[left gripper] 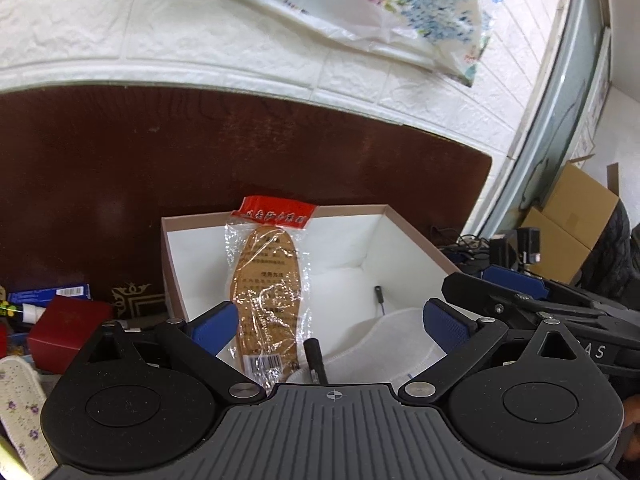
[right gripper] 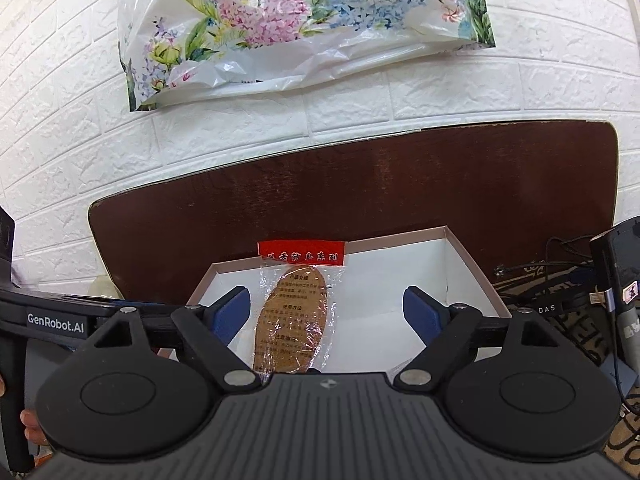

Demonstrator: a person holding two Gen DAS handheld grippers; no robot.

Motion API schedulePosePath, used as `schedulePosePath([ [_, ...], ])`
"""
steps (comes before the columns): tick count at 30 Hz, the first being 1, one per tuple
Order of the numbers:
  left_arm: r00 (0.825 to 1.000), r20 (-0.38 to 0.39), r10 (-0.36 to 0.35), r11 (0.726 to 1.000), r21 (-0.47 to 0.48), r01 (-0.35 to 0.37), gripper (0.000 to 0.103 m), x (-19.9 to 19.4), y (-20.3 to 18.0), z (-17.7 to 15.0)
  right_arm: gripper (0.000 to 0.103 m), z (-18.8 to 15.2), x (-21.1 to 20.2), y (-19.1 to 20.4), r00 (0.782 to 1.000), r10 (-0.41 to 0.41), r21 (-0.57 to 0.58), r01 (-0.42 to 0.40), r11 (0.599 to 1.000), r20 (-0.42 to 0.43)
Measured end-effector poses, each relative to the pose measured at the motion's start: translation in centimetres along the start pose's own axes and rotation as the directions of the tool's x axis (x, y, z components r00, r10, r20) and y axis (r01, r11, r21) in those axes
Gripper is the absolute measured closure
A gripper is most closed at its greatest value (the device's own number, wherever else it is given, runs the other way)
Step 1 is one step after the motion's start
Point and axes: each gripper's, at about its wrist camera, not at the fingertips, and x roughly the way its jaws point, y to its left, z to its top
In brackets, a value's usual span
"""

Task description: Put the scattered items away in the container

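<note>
An open white box (left gripper: 404, 236) with a pinkish rim stands on the dark brown table; it also shows in the right wrist view (right gripper: 460, 272). A brown insole in a clear bag with a red header (left gripper: 268, 292) leans in the box, its top over the back rim, also seen in the right wrist view (right gripper: 298, 320). A white insole (left gripper: 384, 340) and a black pen (left gripper: 314, 360) lie in the box. My left gripper (left gripper: 332, 332) is open above the box front. My right gripper (right gripper: 326, 316) is open, its fingers either side of the bagged insole, not touching it.
To the left of the box lie a red box (left gripper: 64, 332), a blue box (left gripper: 52, 292) and a floral insole (left gripper: 24, 420). A floral plastic bag (right gripper: 304, 24) hangs on the white brick wall. Cables and black devices (right gripper: 568, 280) sit right of the box. Cardboard cartons (left gripper: 572, 224) stand at far right.
</note>
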Motion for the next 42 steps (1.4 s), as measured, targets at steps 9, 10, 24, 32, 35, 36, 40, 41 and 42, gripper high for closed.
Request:
schedulePosePath([
  [9,0.996,-0.016,0.091,0.995,0.04,-0.09,0.0,-3.4,-2.2,-2.0,0.006,-1.4,-3.0,1.6,0.995,-0.088,-0.018,0.087,0.996,-0.05],
  [10,0.994,-0.017,0.104,0.994,0.048,-0.103,0.0,-3.9,-2.4,-2.3,0.005,-1.7,-3.4,1.8,0.993,-0.097,-0.023,0.096,0.995,-0.062],
  [24,0.977,-0.082,0.196,0.98,0.043,-0.193,0.0,-9.8,-4.7,-7.8,0.002,-8.1,-9.4,6.6,0.981,-0.15,-0.172,0.128,0.977,-0.122],
  [32,0.977,-0.08,0.197,0.98,0.031,-0.195,0.0,-12.2,-5.5,-9.9,0.001,-9.5,-12.8,7.0,0.976,-0.176,-0.145,0.158,0.977,-0.128],
  [35,0.978,-0.073,0.196,0.981,0.033,-0.194,0.0,-13.0,-5.9,-10.5,0.001,-9.8,-13.6,7.1,0.974,-0.188,-0.143,0.17,0.975,-0.128],
  [36,0.978,-0.072,0.197,0.98,0.034,-0.195,0.0,-13.2,-6.0,-10.7,0.001,-9.9,-13.8,7.2,0.973,-0.192,-0.145,0.173,0.974,-0.128],
  [40,0.977,-0.068,0.201,0.979,0.046,-0.198,0.0,-13.6,-6.3,-11.1,0.001,-10.1,-14.4,7.7,0.972,-0.198,-0.169,0.176,0.97,-0.125],
  [41,0.977,-0.067,0.204,0.978,0.049,-0.201,0.0,-13.7,-6.3,-11.2,0.001,-10.1,-14.4,7.9,0.972,-0.199,-0.175,0.176,0.969,-0.124],
  [42,0.976,-0.065,0.207,0.978,0.053,-0.203,0.0,-13.8,-6.4,-11.2,0.001,-10.2,-14.5,8.0,0.972,-0.198,-0.18,0.175,0.968,-0.124],
])
